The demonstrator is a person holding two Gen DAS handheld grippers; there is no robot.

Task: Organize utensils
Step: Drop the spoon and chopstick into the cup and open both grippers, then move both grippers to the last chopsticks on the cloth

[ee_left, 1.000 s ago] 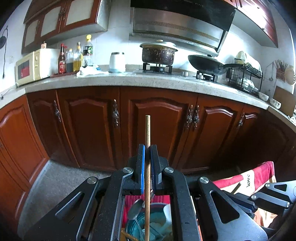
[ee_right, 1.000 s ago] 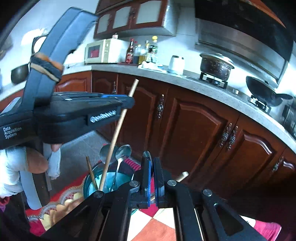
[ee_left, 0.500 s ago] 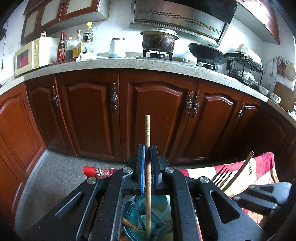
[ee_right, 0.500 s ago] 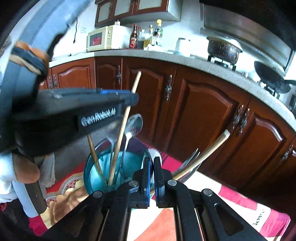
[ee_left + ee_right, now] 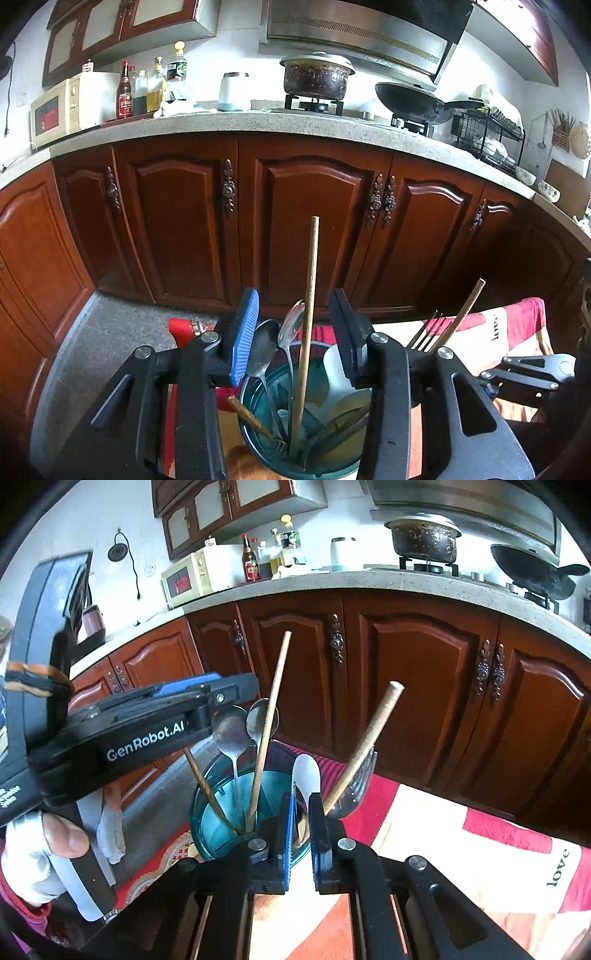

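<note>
Now your left gripper (image 5: 293, 295) stands with its jaws well apart. They have just been opening, and the long pale wooden chopstick (image 5: 308, 314) rises between the blue pad and the black one, touching neither. Its lower end sits in the teal glass cup (image 5: 255, 439) at the bottom centre of the left wrist view.

Beside it in that cup are two metal spoons (image 5: 264, 343) with their bowls up, a white plastic spoon (image 5: 334, 369) and a darker chopstick (image 5: 247, 417) leaning toward the lower left.

From this view you look down into the cup, which the other view shows only from the side. At the right edge you see only a black part of your right gripper (image 5: 301, 799), with fork tines and a wooden handle slanting up beside it.

Over in the right wrist view, that gripper's jaws show a narrow gap and have just been opening slightly. The wooden-handled metal fork (image 5: 369, 738) tilts up to the right from them, outside the cup, and its lower end disappears behind the right-hand finger. So you cannot tell whether it is still pinched.

Only this view shows your white-gloved left hand (image 5: 29, 860) on the left gripper's handle at the lower left. It also shows the cup standing on the red and cream patterned cloth (image 5: 443, 849), in front of the dark brown wooden cabinet doors (image 5: 417, 686).
</note>
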